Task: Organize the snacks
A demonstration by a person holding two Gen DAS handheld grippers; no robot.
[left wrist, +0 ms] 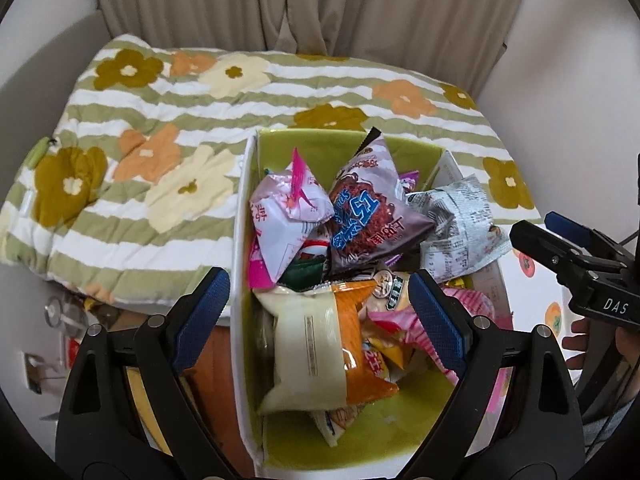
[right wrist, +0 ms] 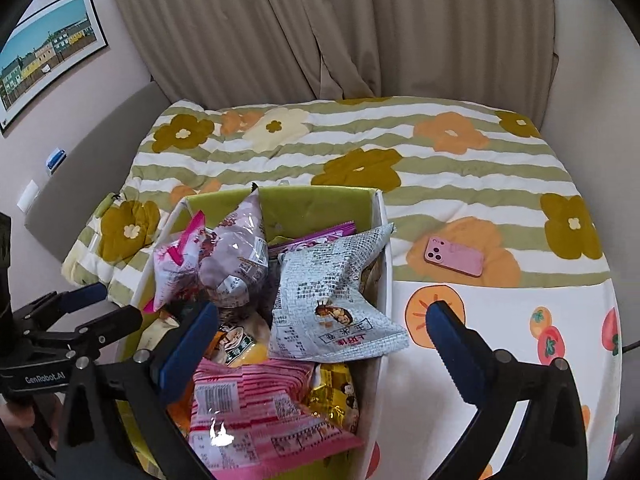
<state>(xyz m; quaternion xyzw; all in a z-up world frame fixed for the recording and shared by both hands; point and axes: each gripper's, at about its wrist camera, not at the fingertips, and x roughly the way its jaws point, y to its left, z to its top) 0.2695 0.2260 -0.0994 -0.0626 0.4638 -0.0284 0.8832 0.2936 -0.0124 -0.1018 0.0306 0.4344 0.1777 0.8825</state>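
A box (left wrist: 239, 216), white outside and green inside, stands on the bed, heaped with snack packets. My left gripper (left wrist: 320, 316) is open, straddling the box's left wall above a cream-and-orange packet (left wrist: 320, 344), with nothing pressed between the pads. A purple-brown packet (left wrist: 368, 216) and a pink-white one (left wrist: 288, 216) lie further back. My right gripper (right wrist: 320, 344) is wide open over the box's right side, just short of a grey printed packet (right wrist: 332, 300) that leans on the right wall (right wrist: 384, 292). A pink striped packet (right wrist: 260, 412) lies below it.
The box (right wrist: 280, 200) rests on a flowered green-striped quilt (right wrist: 440, 168) and a white persimmon-print sheet (right wrist: 500, 360). A pink phone (right wrist: 454, 256) lies to the right of the box. Curtains (right wrist: 360, 32) hang behind the bed. Each gripper appears at the edge of the other's view.
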